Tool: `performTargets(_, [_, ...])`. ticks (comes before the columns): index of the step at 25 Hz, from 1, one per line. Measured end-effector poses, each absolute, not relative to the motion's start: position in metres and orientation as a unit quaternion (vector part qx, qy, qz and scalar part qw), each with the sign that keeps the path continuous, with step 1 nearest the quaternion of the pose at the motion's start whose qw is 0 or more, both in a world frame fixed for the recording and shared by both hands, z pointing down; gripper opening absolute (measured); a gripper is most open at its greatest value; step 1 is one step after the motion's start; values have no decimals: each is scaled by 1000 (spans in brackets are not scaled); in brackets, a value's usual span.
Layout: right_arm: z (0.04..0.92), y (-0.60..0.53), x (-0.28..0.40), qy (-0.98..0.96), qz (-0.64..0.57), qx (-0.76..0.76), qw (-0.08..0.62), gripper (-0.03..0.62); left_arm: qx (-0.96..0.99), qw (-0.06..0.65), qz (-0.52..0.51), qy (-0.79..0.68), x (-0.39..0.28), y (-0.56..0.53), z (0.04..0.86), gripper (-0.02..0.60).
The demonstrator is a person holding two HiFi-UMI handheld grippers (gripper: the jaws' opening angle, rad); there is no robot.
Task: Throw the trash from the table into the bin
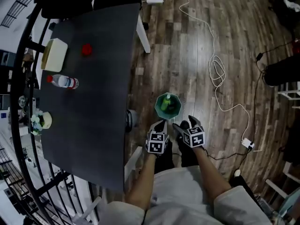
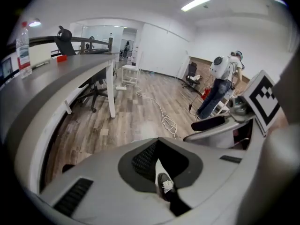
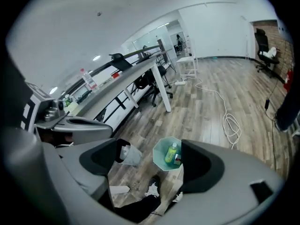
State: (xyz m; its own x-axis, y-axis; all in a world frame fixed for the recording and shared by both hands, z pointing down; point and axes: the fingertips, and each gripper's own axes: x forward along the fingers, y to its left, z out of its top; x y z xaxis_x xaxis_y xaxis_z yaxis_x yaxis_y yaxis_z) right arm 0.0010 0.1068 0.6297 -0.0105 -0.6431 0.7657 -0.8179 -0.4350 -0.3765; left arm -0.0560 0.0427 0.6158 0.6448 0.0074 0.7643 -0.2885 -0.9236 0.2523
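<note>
Standing over the teal bin, we hold the right gripper spread and empty, the left gripper seemingly closed. A water bottle lies near the table's far long edge.

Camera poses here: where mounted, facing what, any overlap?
Head view: on head, steeply down at table, bin; forearms, left gripper, right gripper show.
Left gripper view: rides it, roughly level across room; shut jaws, a shoe show.
Right gripper view: rides it, down at bin; open jaws, shoes show.
Shared: head and right gripper views see the bin.
</note>
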Motion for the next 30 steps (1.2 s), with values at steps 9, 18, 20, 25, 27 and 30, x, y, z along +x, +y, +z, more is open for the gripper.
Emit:
performTargets(9, [561, 89, 5, -570, 460, 676, 84, 381, 877, 222, 405, -133, -54, 33, 567, 29])
performTargets(18, [554, 99, 8, -603, 421, 655, 173, 18, 882, 191, 416, -109, -38, 38, 557, 29])
performTargets(20, [553, 100, 7, -608, 419, 646, 191, 18, 882, 183, 422, -101, -36, 43, 561, 29])
performTargets(25, [554, 97, 15, -611, 416, 647, 186, 18, 881, 166, 432, -102, -34, 41, 562, 29])
performTargets(27, [558, 97, 19, -612, 415, 647, 184, 18, 880, 158, 436, -102, -32, 42, 561, 29])
performTargets(30, [556, 97, 24, -613, 421, 642, 187, 18, 875, 155, 445, -110, -31, 41, 560, 28])
